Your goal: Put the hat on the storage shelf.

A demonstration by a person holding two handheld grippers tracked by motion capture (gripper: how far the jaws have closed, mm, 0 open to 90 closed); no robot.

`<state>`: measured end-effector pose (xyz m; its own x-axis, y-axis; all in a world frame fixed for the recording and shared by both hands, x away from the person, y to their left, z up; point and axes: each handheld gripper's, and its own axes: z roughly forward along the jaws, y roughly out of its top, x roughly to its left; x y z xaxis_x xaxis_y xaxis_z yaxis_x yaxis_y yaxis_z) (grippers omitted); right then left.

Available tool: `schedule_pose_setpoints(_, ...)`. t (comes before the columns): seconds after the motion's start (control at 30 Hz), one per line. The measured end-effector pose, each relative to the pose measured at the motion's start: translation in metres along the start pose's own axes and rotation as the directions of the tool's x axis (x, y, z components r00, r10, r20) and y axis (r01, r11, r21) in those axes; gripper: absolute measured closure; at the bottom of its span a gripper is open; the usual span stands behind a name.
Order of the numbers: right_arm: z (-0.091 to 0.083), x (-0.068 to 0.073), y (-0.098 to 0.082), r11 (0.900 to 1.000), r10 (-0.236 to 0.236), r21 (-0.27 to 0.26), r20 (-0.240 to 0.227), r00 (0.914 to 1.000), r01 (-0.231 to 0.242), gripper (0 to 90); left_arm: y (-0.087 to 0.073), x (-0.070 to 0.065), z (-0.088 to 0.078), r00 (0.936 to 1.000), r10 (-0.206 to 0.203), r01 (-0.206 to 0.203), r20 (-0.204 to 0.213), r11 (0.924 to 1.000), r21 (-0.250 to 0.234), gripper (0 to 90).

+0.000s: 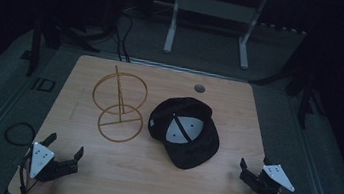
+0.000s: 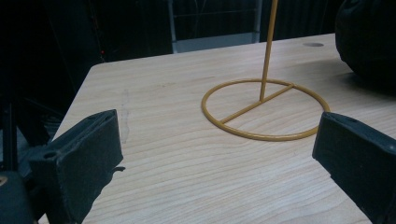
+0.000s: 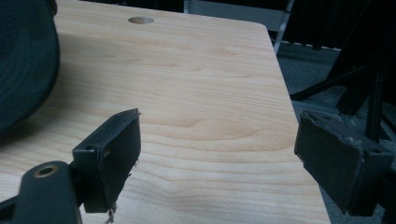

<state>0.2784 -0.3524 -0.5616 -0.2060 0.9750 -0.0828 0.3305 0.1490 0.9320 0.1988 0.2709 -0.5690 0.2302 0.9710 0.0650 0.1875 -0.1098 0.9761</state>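
Both jaws are spread wide, empty; cap [image 1: 184,131] is found ahead-left of right gripper [image 1: 252,171], nearer than left gripper [image 1: 63,151].

wire stand [image 1: 119,104] left of cap [image 1: 185,130] on table [image 1: 148,184], just apart.

High view sits above your edge of the table [image 1: 98,178], looking forward and down, far enough to take in the whole top. Left gripper view rides low and close, facing 1 o'clock across the stand [image 2: 265,109]; it shares the stand [image 1: 119,107] with high view. Right gripper view faces 11 o'clock, cap [image 3: 23,60] at its edge, also in high view [image 1: 184,131].
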Motion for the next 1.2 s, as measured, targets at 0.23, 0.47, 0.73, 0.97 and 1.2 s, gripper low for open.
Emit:
schedule_pose_setpoints(0.23,0.000,0.001,0.000,1.000,0.004,0.001,-0.028,0.9996,-0.004,14.3,0.000,-0.001,0.000,1.0000,0.001,-0.001,0.003,1.0000,0.001,1.7)
schedule_pose_setpoints(0.47,0.003,0.008,0.003,1.000,0.012,0.011,-0.092,0.9957,-0.011,14.1,0.000,-0.002,0.001,0.9999,0.013,-0.013,0.006,0.9999,0.009,1.7)
schedule_pose_setpoints(0.73,0.006,0.021,0.030,1.000,-0.021,0.002,-0.154,0.9879,0.022,14.3,0.001,-0.002,0.000,0.9999,0.003,-0.003,0.016,1.0000,0.009,1.7)
schedule_pose_setpoints(0.97,0.010,0.029,0.059,1.000,-0.015,0.014,-0.239,0.9709,0.019,14.1,0.003,-0.004,-0.003,0.9977,-0.028,0.029,0.062,0.9992,-0.029,1.7)
schedule_pose_setpoints(1.2,0.018,0.037,0.089,0.999,-0.024,0.024,-0.294,0.9555,0.032,12.4,0.004,-0.013,-0.002,0.9933,-0.005,0.005,0.116,1.0000,0.002,1.7)
